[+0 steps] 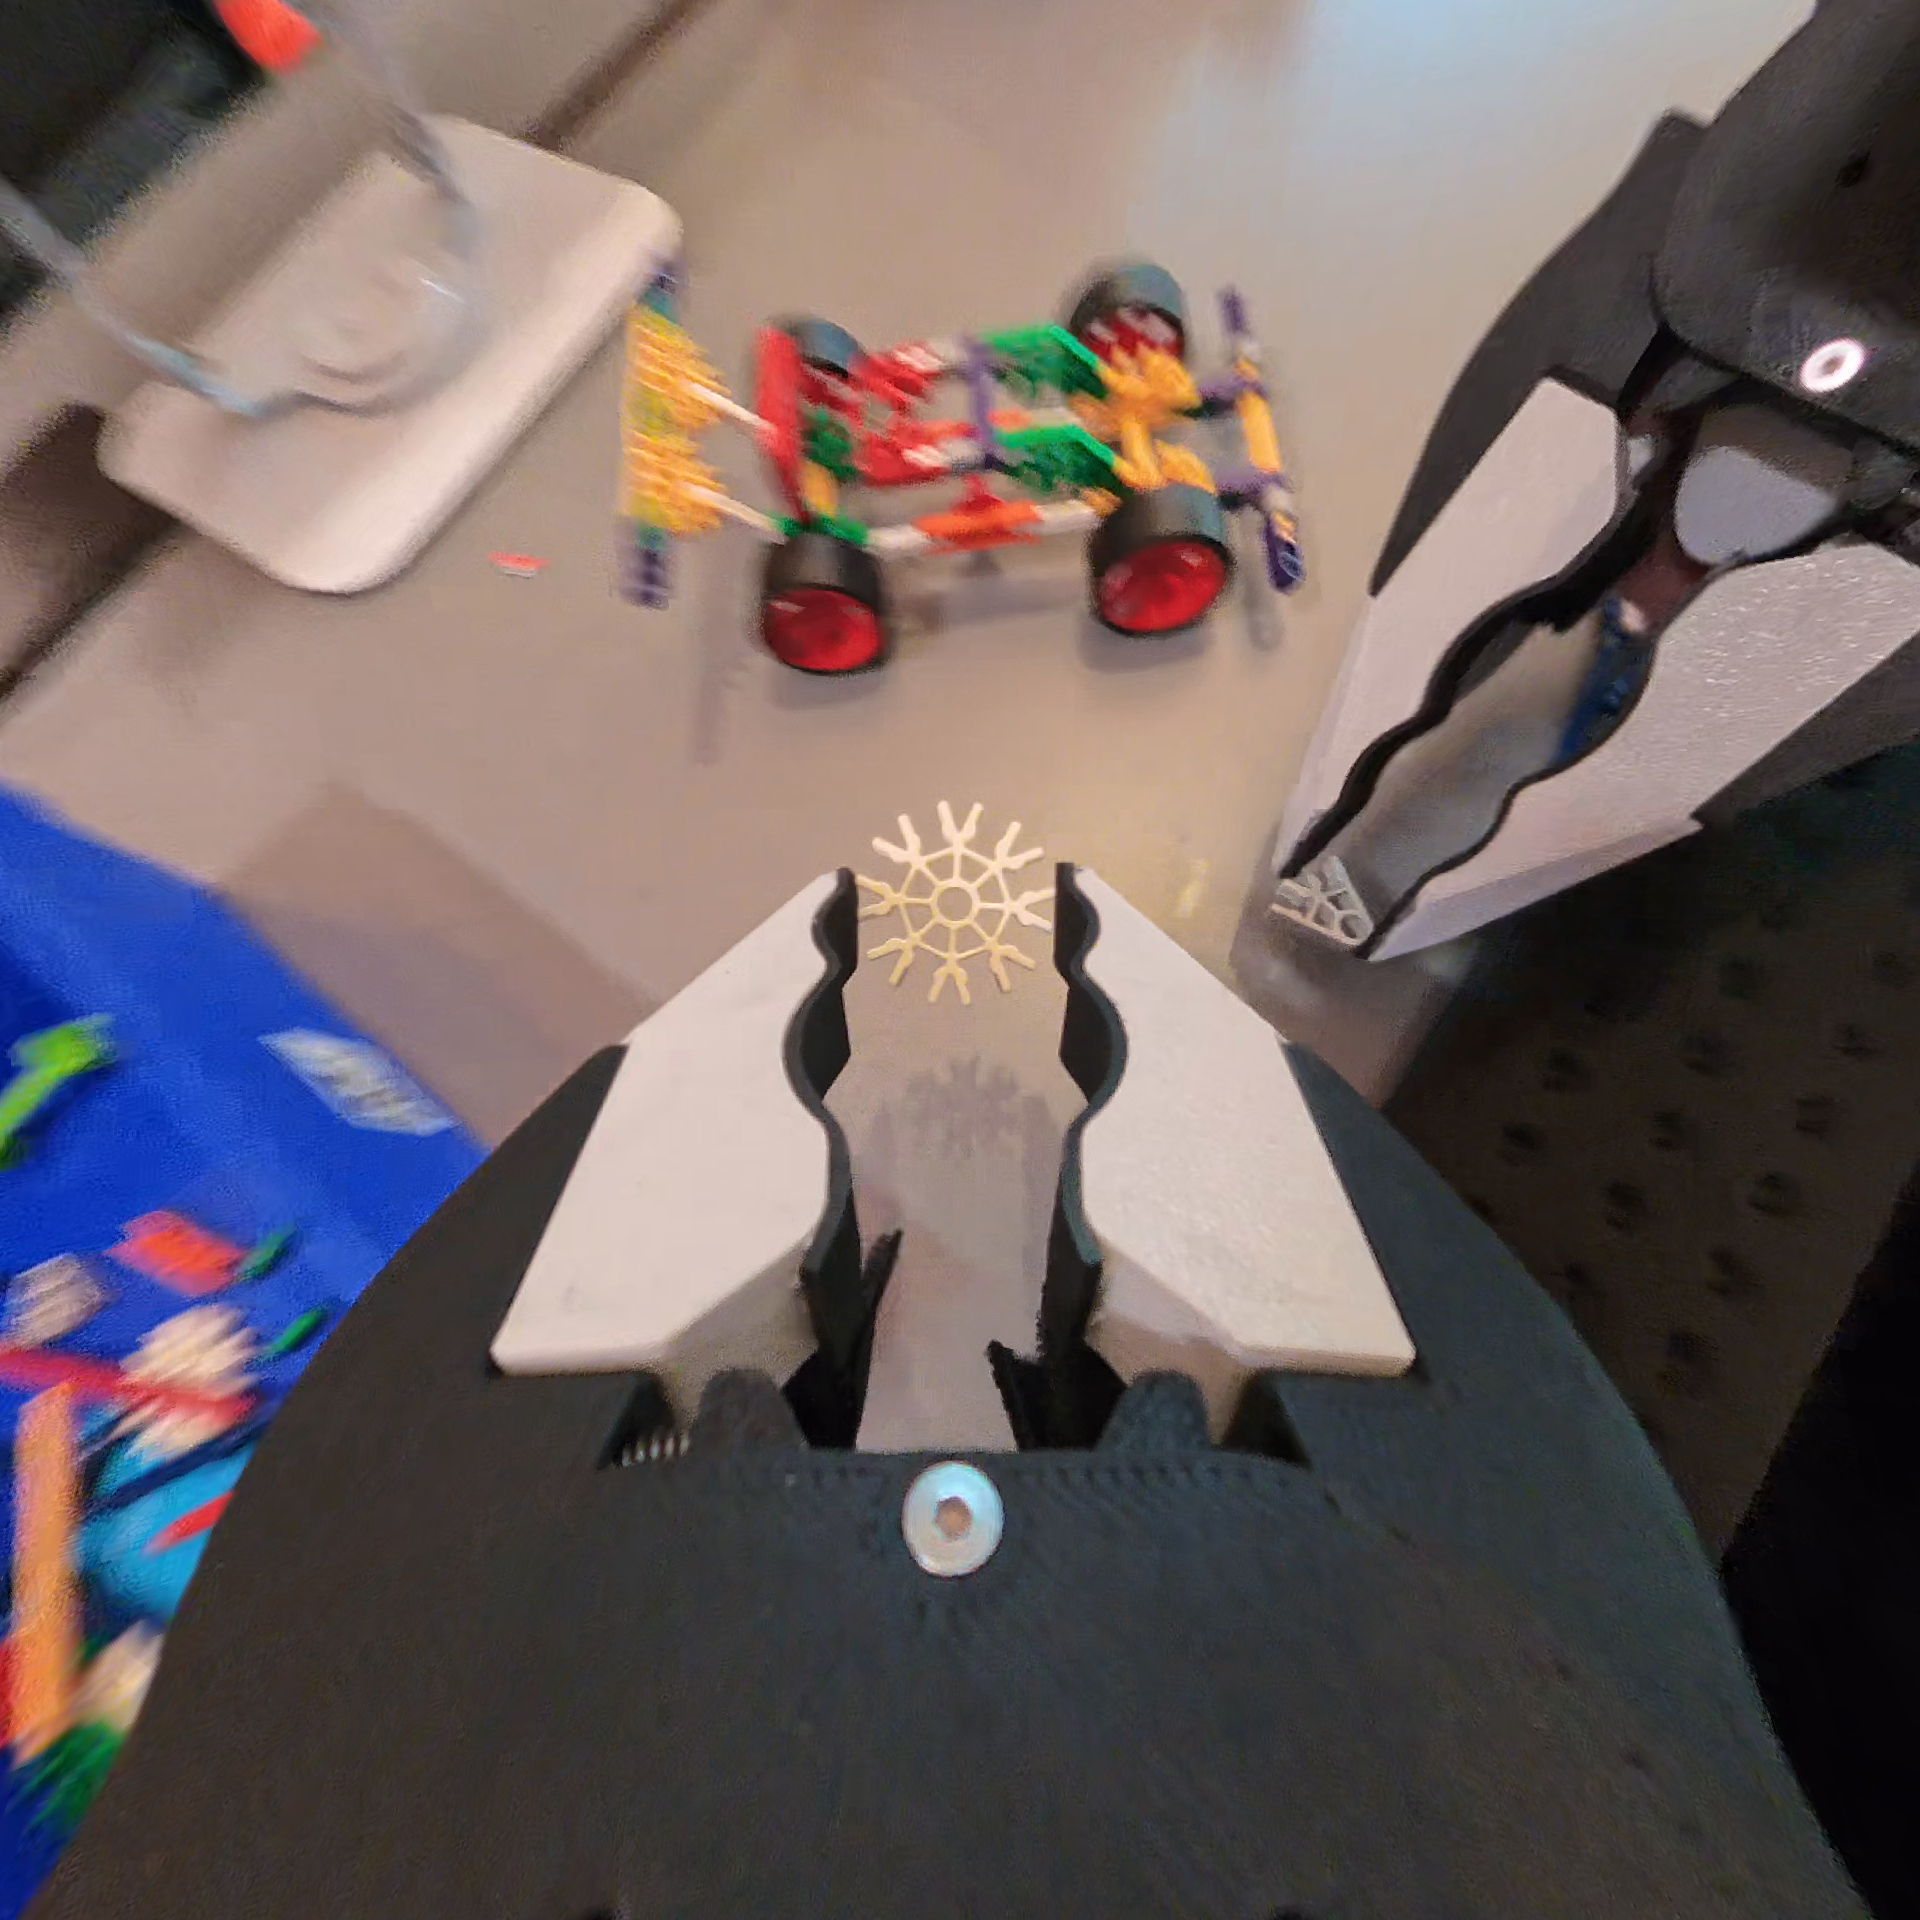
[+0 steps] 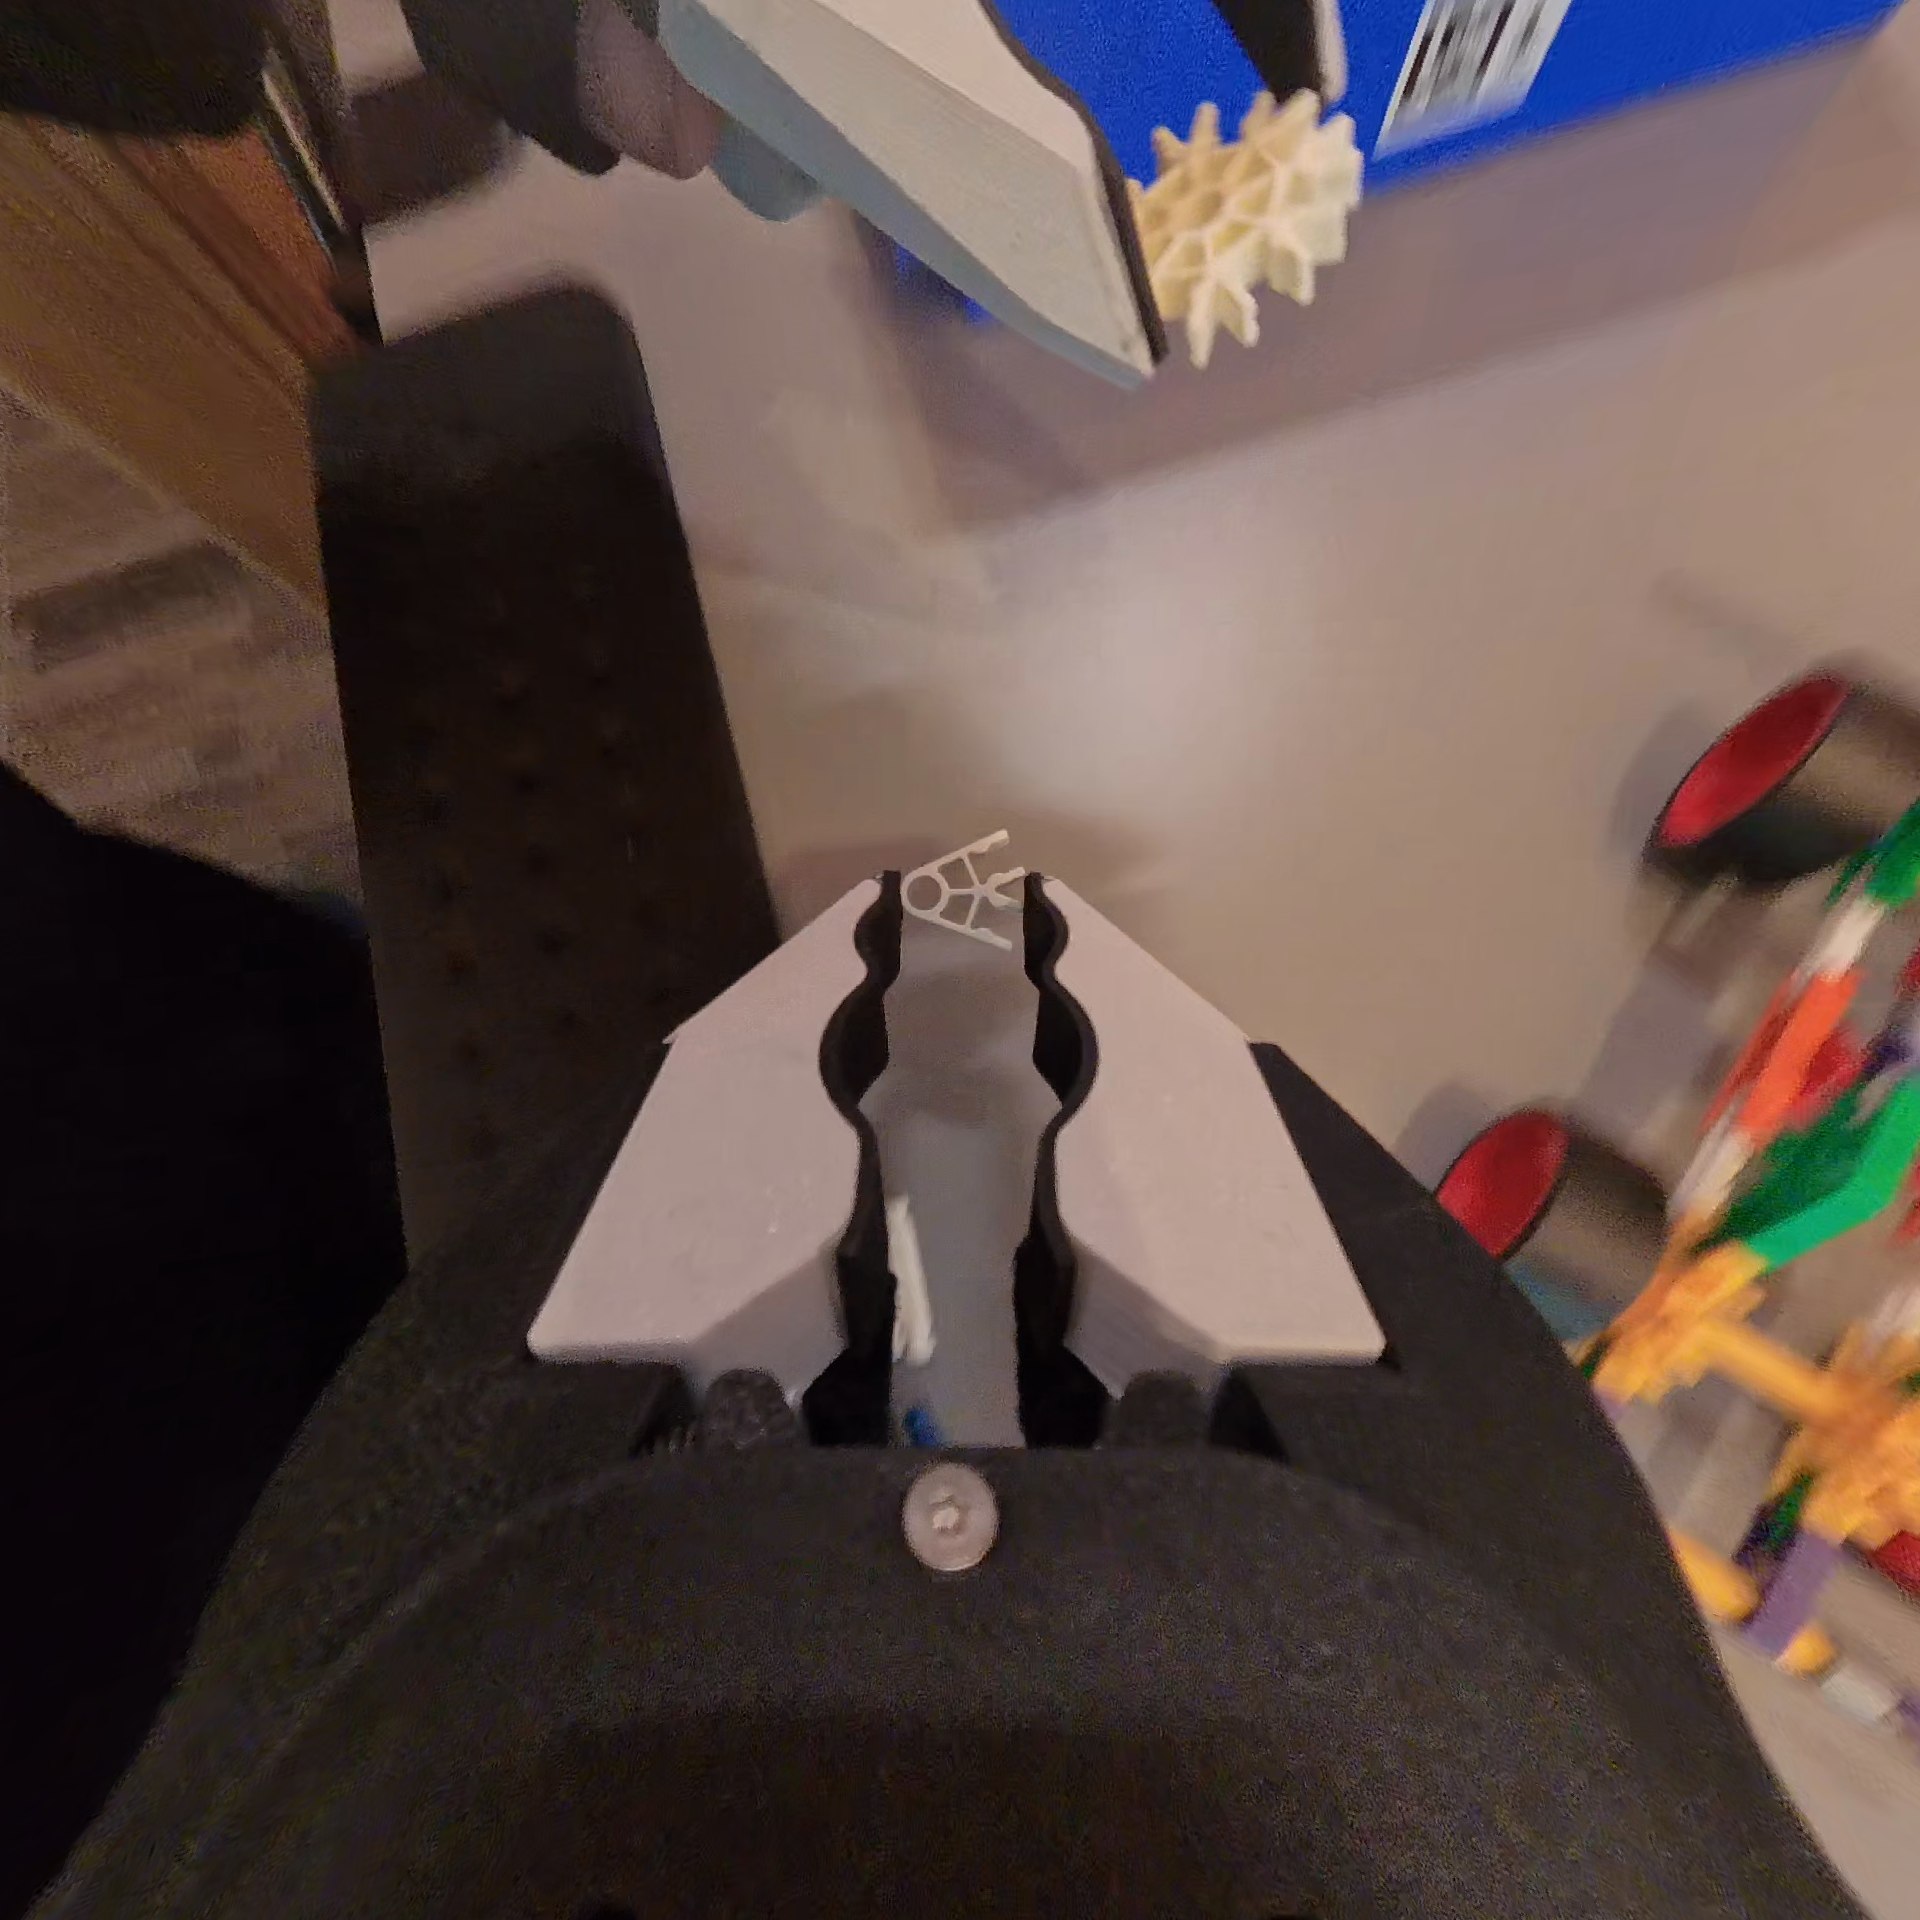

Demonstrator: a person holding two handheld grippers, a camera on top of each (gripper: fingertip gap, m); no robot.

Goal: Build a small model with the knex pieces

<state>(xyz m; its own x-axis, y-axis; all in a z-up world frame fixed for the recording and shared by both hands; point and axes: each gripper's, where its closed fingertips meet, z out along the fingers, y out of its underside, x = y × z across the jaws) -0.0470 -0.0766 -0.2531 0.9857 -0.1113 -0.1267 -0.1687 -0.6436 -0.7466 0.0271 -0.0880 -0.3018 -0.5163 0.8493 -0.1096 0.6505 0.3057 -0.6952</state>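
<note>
My left gripper (image 1: 954, 891) is shut on a cream snowflake-shaped connector (image 1: 954, 902), held flat between its fingertips above the table. It also shows in the right wrist view (image 2: 1252, 213), at the top, with the left gripper's finger (image 2: 987, 197) beside it. My right gripper (image 2: 956, 894) is shut on a small grey fan-shaped connector (image 2: 961, 894) at its tips. In the left wrist view the right gripper (image 1: 1340, 914) hangs at the right with the grey connector (image 1: 1317, 902) at its tip. A colourful rod-and-connector toy car (image 1: 966, 468) with red-hubbed black wheels sits farther off on the table.
A blue box (image 1: 156, 1195) of loose building pieces lies at the left. A clear glass vessel (image 1: 291, 260) stands on a white tray (image 1: 416, 416) at the back left. A dark perforated chair (image 2: 520, 727) borders the table edge. The car (image 2: 1766, 1247) is at the right.
</note>
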